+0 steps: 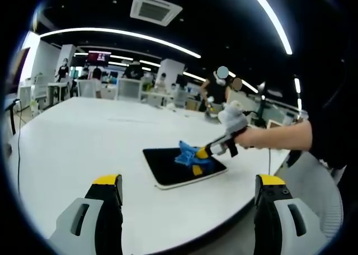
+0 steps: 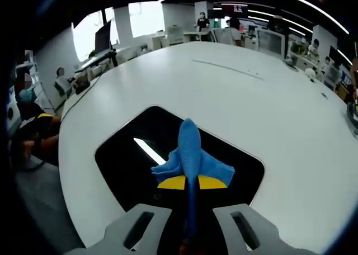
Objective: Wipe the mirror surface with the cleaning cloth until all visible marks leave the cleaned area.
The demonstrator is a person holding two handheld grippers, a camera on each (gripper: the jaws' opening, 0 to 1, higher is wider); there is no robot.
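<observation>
A dark rectangular mirror [image 1: 173,166] with a pale rim lies flat on the white table [image 1: 84,137]. In the left gripper view the right gripper [image 1: 197,154] comes in from the right, held by a gloved hand, and presses a blue cloth [image 1: 187,152] onto the mirror. In the right gripper view the blue cloth [image 2: 191,151] is pinched between the yellow-tipped jaws of the right gripper [image 2: 191,182], spreading over the mirror [image 2: 128,154], which reflects a ceiling light. The left gripper [image 1: 190,185] hovers open above the table's near edge, nothing between its jaws.
The round white table [image 2: 268,104] spreads wide around the mirror. Chairs, desks and several people stand at the far side of the room. A person sits by the table's edge [image 2: 28,126] in the right gripper view.
</observation>
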